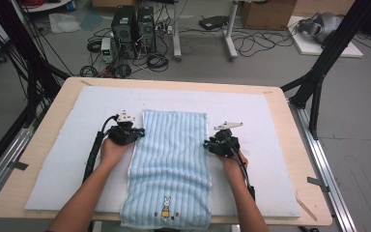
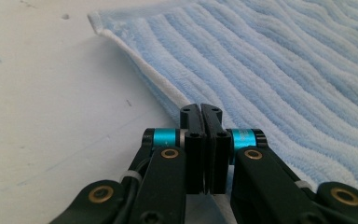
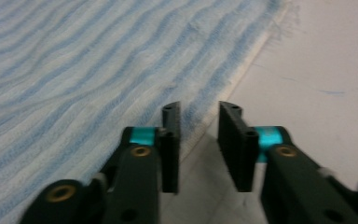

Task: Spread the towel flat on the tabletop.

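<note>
A light blue striped towel (image 1: 170, 164) lies flat along the middle of the white mat (image 1: 265, 125) on the table (image 1: 58, 96). The left gripper (image 2: 200, 109) sits at the towel's left hem, jaws pressed together; whether cloth is pinched between them cannot be told. The right gripper (image 3: 199, 108) rests at the right hem, jaws apart astride the edge, not pressing it.

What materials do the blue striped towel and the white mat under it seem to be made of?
The towel looks like soft terry cloth, probably cotton: fuzzy raised ribs in light blue and white, a stitched white hem, and a matte pile. The white mat seems to be a foam or felt sheet; its surface is flat, dull and slightly pitted, with small marks. Which of the two it is stays uncertain.
</note>
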The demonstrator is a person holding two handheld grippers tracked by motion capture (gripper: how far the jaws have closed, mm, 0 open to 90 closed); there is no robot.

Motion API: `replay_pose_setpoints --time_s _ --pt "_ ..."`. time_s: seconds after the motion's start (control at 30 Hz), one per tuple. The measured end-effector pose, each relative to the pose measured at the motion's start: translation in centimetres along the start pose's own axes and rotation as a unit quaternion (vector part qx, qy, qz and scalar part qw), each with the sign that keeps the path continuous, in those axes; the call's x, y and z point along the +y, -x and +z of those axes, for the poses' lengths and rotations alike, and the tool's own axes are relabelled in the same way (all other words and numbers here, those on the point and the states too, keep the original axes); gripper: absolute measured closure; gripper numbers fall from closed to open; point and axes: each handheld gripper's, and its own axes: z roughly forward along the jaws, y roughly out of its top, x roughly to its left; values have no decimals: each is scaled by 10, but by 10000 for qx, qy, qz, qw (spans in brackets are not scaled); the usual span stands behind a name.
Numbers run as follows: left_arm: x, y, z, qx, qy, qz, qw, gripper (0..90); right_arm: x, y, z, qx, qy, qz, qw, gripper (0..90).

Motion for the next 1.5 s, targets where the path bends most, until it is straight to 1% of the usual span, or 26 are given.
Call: replay_pose_setpoints --time_s 0.07,0.13,0.17,0.27,0.4,0.53,0.6,0.67,0.7,0.73,0.8,0.83,0.93,1.03,1.07,1.1,1.17,1.2,1.23,1.27,1.3,1.33,1.37,1.43,1.47,1.5 --pt "2 -3 3 0 48 -165 9999 879 2 2 1 -43 -14 -55 10000 795" --pt "3 -4 4 -2 37 -188 9998 879 4 3 3 29 -13 -106 9999 859" --pt "4 -7 6 70 81 -268 9996 880 5 3 4 9 -5 -130 9999 863" --pt "6 -12 9 80 117 -463 9988 881 10 6 9 -92 24 -105 9999 867" --pt "12 -17 12 130 107 -452 9988 881 16 13 15 -213 47 77 9997 868" --pt "17 -21 19 185 112 -543 9983 881 24 17 20 -371 60 73 9993 868" --pt "19 -26 23 209 253 -632 9975 881 28 19 23 -452 58 121 9989 868" --pt "20 -27 24 218 318 -635 9972 878 29 22 26 -534 110 173 9984 868" --pt "20 -27 24 250 365 -584 9973 865 30 23 28 -566 100 206 9981 868" --pt "20 -27 24 250 365 -584 9973 803 30 23 28 -566 100 206 9981 868" --pt "20 -28 21 317 402 -530 9973 585 30 23 29 -548 208 239 9980 836" --pt "20 -30 16 300 353 -524 9976 549 30 22 27 -509 251 241 9981 799" --pt "18 -31 9 210 368 -609 9972 495 29 21 18 -433 429 159 9980 716" --pt "9 -29 -6 -26 399 -777 9962 500 26 20 8 -366 505 159 9979 686" --pt "9 -29 -6 -26 399 -777 9962 509 25 20 5 -315 545 132 9979 682" --pt "4 -24 -13 -201 404 -779 9959 520 24 19 1 -260 549 126 9981 671" --pt "0 -18 -17 -359 374 -708 9961 539 22 15 -5 -149 488 75 9987 653" --pt "0 -18 -17 -359 374 -708 9961 552 20 12 -9 -140 555 -11 9984 654" --pt "-3 -14 -20 -475 290 -651 9963 554 18 9 -11 -110 546 -68 9984 653" --pt "-3 -14 -20 -475 290 -651 9963 558 15 6 -12 -82 510 -110 9986 653" --pt "-3 -10 -20 -530 119 -585 9968 562 12 4 -13 -82 473 -166 9987 654" --pt "-3 -10 -20 -530 119 -585 9968 563 8 2 -13 -87 384 -138 9991 654" --pt "-3 -6 -19 -563 -15 -539 9970 568 5 0 -13 -61 350 -121 9993 655" --pt "-3 -1 -15 -558 -145 -414 9975 604 0 -1 -12 -55 269 -83 9996 658" --pt "-3 -1 -15 -558 -145 -414 9975 647 -2 -1 -12 -36 229 -75 9997 662" --pt "-5 6 -11 -426 -304 -85 9986 722 -4 -2 -10 -52 158 -65 9998 668"
